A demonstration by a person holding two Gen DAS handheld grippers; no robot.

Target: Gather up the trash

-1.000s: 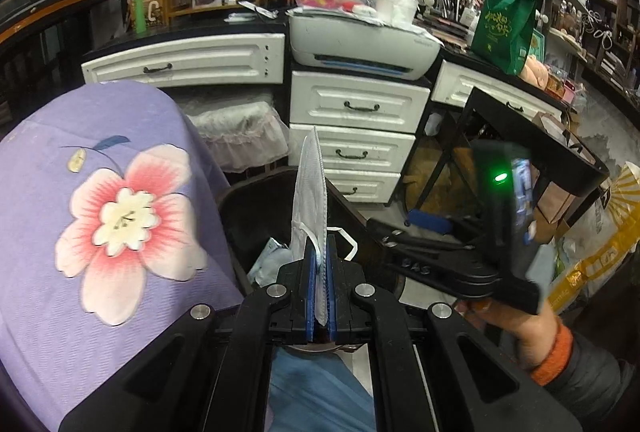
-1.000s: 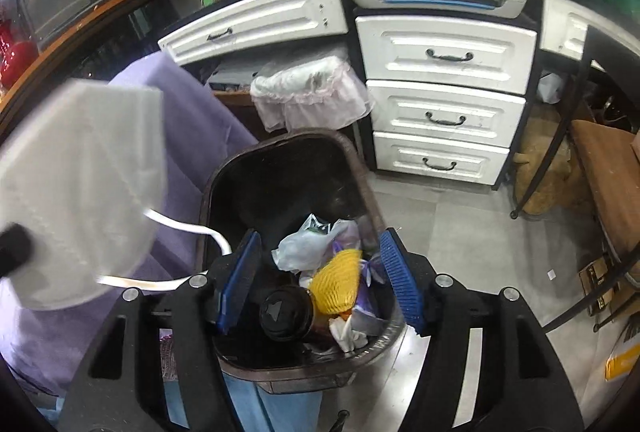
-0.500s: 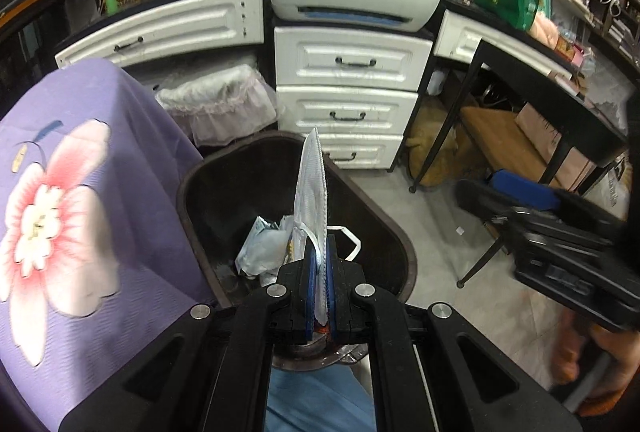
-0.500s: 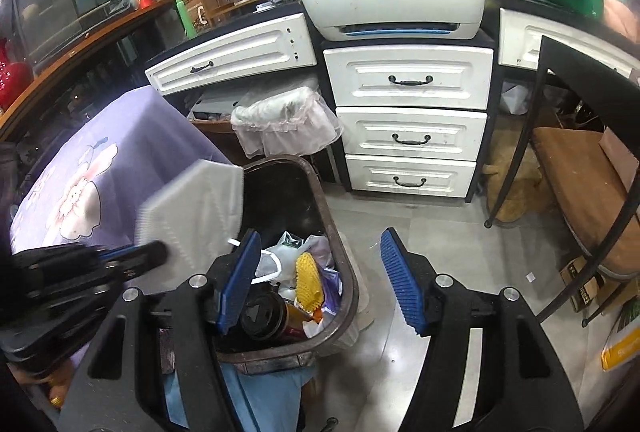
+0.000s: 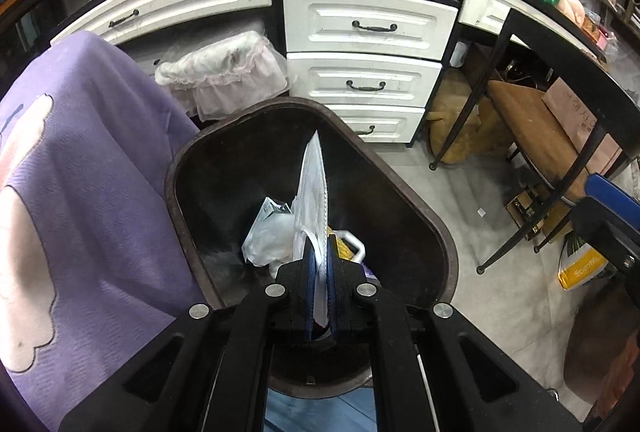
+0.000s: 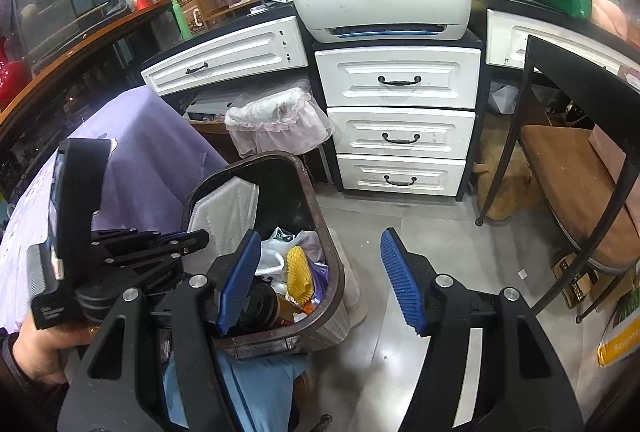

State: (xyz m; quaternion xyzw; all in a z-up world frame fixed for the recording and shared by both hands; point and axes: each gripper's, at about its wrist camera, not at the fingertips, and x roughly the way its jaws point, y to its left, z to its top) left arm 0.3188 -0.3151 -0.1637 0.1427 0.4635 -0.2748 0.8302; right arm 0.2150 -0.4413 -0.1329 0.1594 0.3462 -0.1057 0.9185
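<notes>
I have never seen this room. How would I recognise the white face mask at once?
Find the white chest of drawers under the printer; in front of it on the floor stands a dark brown trash bin. Over its opening, the left gripper pinches the white face mask. Unlike the crumpled bags and yellow item inside the bin, it is flat, pleated and held upright.

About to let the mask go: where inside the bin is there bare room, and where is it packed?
Bare room lies along the trash bin's dark far and left inner walls, beyond the face mask held by the left gripper. Crowded: the near side, with the crumpled plastic bag, yellow mesh wrap and dark cup.
</notes>
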